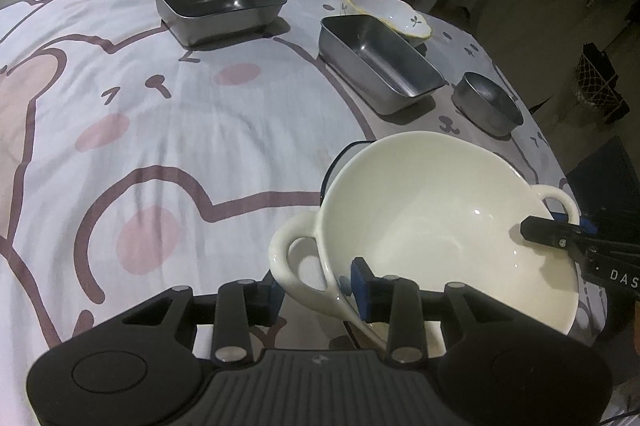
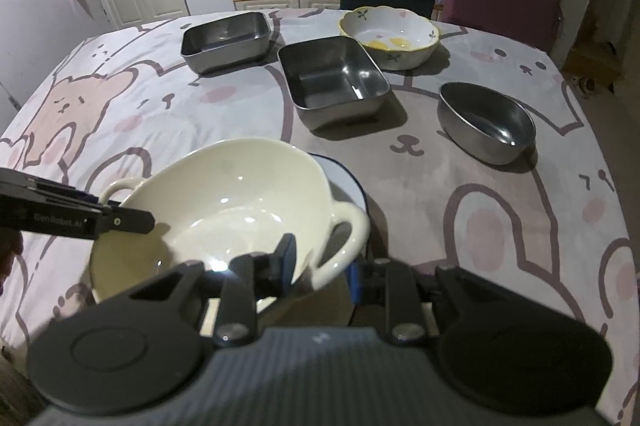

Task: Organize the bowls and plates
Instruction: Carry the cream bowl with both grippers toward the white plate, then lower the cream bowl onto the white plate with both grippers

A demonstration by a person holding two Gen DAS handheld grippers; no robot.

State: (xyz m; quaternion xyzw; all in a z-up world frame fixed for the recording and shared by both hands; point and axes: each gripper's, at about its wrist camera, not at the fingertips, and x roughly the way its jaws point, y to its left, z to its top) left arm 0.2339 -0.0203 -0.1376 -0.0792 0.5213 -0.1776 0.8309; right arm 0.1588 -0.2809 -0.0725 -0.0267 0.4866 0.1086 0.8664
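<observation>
At the near edge of the desk (image 2: 500, 226), a cream bowl (image 1: 440, 226) with two loop handles sits tilted on a blue-rimmed plate (image 2: 352, 178), carried between both grippers. The left gripper (image 1: 316, 290) straddles one handle: one of its fingers (image 1: 362, 286) lies against the bowl wall just inside the rim, while the other stands outside the handle loop with a visible gap, so the fingers are apart and not clamped. The right gripper (image 2: 320, 266) meets the opposite handle; its fingers bracket the wall and handle, but whether they press firmly cannot be told. Opposed contact at both handles probably serves to steady a wide, heavy vessel that a single grasp could tip. The tilt suggests that the bowl is not fully seated on the plate. Farther back stand two rectangular steel trays (image 2: 332, 82), an oval steel dish (image 2: 486, 122) and a flower-patterned bowl (image 2: 390, 36), well apart from one another and not yet grouped. Nesting by shape appears to be the remaining work.
</observation>
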